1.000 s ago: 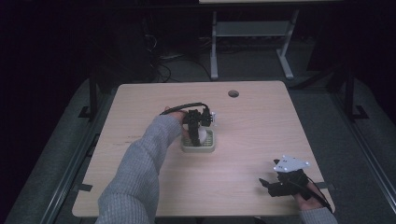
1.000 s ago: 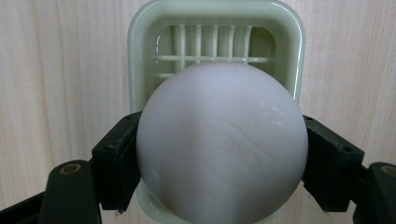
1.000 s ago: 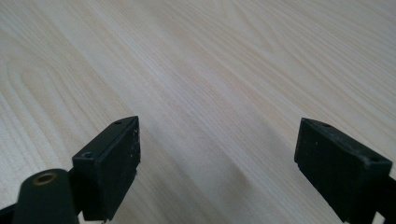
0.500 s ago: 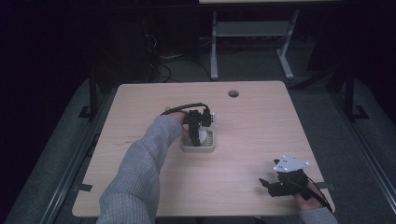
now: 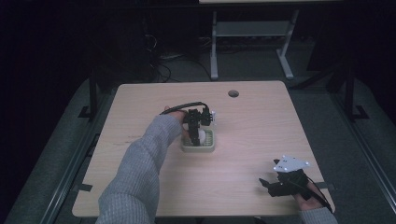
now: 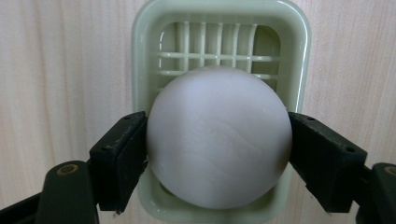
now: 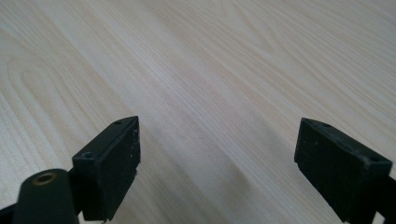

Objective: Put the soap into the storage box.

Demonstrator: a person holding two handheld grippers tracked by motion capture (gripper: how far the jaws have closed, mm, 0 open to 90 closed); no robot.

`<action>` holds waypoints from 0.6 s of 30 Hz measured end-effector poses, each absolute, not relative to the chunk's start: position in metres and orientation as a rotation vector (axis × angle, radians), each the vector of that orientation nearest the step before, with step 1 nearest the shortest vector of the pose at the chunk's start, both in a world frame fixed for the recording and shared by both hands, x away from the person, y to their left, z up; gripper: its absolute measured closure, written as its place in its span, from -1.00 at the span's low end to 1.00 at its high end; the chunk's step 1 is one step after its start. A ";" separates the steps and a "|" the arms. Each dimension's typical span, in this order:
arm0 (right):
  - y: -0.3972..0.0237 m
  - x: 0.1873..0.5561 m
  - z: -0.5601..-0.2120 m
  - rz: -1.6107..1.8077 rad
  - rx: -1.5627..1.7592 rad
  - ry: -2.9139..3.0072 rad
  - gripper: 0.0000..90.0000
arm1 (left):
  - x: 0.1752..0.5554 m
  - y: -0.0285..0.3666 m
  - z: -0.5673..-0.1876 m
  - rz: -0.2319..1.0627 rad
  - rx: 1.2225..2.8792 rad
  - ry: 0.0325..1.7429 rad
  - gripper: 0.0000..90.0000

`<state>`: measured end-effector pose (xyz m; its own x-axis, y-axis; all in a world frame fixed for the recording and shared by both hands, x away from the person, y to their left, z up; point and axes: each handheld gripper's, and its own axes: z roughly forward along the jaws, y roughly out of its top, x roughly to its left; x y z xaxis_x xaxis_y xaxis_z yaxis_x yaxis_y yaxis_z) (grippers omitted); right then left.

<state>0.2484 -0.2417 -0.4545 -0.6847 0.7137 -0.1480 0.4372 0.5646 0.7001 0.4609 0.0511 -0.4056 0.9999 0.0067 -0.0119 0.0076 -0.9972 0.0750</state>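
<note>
The left gripper (image 6: 219,154) clamps the white ball (image 6: 219,137) over the green basket (image 6: 140,70) mid-table — release remains; the right gripper (image 7: 219,158) gapes wide, empty, near the front right corner.

From my high view the room is dark: everything past the pale wooden table (image 5: 261,140) sinks into near black, and the tabletop itself is lit only dimly and evenly, with a soft grainy look. Detail there is poor; the black left gripper (image 5: 196,128) reads as a dark smear.

My left gripper view is bright and sharp. The smooth white ball (image 6: 219,137) glows without harsh glare, its shading deepening toward 6 o'clock, and the pale green plastic basket (image 6: 140,70) carries thin highlights along its rim.

My right gripper view is evenly lit; the wood grain softens toward 12 o'clock, and a faint shadow lies between the jaws.
</note>
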 end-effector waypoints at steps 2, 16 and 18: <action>-0.242 0.249 -0.454 0.894 0.921 2.384 -0.69 | 0.460 0.053 -0.404 -0.016 3.071 0.014 -0.51; -0.241 0.248 -0.455 0.901 0.933 2.385 -0.69 | 0.453 0.055 -0.391 0.043 3.055 0.006 -0.51; -0.241 0.248 -0.454 0.906 0.933 2.382 -0.69 | 0.451 0.055 -0.389 0.044 3.053 0.000 -0.51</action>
